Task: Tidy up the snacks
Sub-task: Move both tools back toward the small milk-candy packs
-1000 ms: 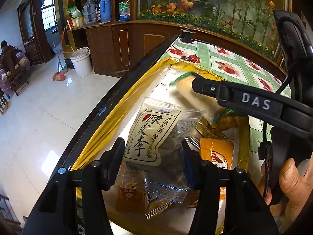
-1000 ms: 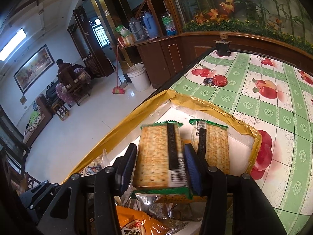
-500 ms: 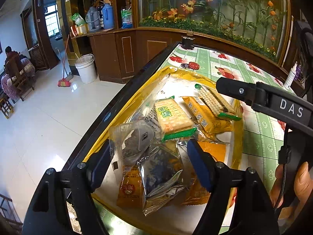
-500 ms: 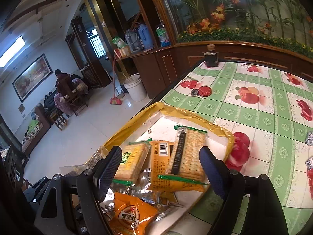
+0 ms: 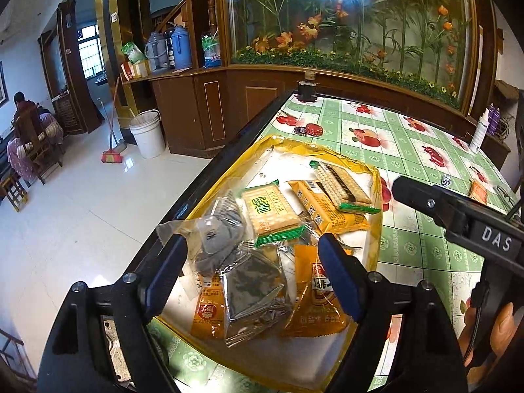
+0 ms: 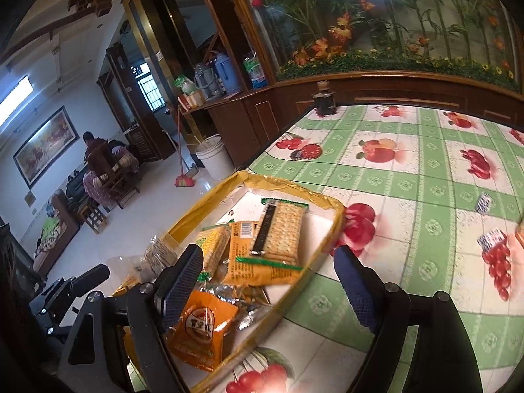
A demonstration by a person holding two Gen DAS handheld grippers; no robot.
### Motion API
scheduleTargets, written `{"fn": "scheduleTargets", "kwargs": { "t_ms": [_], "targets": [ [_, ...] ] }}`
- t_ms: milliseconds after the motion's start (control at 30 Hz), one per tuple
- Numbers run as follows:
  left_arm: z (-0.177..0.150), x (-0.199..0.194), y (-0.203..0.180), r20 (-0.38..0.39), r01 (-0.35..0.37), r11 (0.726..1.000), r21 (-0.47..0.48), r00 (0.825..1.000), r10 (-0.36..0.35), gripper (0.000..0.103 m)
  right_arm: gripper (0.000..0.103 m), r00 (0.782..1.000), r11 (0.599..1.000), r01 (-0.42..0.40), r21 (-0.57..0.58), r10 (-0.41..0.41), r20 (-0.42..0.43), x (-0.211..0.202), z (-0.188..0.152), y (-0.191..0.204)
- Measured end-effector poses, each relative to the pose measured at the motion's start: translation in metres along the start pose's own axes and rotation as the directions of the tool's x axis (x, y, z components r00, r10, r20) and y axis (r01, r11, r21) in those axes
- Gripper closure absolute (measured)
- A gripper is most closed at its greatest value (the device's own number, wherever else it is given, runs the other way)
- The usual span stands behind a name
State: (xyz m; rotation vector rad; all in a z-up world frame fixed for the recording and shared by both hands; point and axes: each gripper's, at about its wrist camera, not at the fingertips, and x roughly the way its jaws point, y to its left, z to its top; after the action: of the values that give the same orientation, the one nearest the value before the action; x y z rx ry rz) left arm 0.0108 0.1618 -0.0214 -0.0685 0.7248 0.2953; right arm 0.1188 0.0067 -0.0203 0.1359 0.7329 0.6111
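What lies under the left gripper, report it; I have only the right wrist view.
Observer: The left gripper, jaws opening with nothing gripped, hangs over a silvery packet in the yellow tray.
Operator: Name that packet's neighbour toward the table edge.
Observer: An orange packet with a round red mark, partly under the silvery one.
Operator: Now scan the far right.
Observer: A white spray bottle stands at the checked cloth's far edge.

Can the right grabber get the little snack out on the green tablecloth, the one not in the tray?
Probably yes. The right gripper is open and empty, and the small snack lies alone on the bare tablecloth, beyond the tray, nothing between.
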Motion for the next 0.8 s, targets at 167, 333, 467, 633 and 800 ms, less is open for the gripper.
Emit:
{"fn": "scheduleTargets", "kwargs": {
  "t_ms": [167, 333, 467, 633, 800],
  "targets": [
    [-0.001, -0.003, -0.009, -0.001, 0.011, 1.0, 0.012, 1.0, -0.011, 0.02, 0.018, 1.0, 0.999, 0.021, 0.026, -0.021, -0.001, -0.015, -0.009, -0.014],
    [0.0, -0.009, -0.014, 0.009, 0.02, 1.0, 0.013, 1.0, -0.021, 0.02, 0.017, 0.999, 0.998, 0.037, 0.052, -0.037, 0.004, -0.032, -0.02, -0.03],
    [0.001, -0.014, -0.023, 0.017, 0.036, 0.999, 0.023, 0.999, -0.037, 0.02, 0.017, 0.999, 0.996, 0.052, 0.077, -0.052, 0.006, -0.044, -0.03, -0.043],
    [0.001, -0.017, -0.044, 0.015, 0.064, 0.996, 0.055, 0.998, -0.065, 0.02, 0.017, 0.996, 0.989, 0.081, 0.12, -0.083, 0.014, -0.062, -0.039, -0.067],
    [-0.001, -0.023, -0.069, 0.016, 0.099, 0.991, 0.091, 0.995, -0.101, 0.02, 0.017, 0.992, 0.978, 0.115, 0.173, -0.122, 0.031, -0.083, -0.049, -0.095]
  ]
}}
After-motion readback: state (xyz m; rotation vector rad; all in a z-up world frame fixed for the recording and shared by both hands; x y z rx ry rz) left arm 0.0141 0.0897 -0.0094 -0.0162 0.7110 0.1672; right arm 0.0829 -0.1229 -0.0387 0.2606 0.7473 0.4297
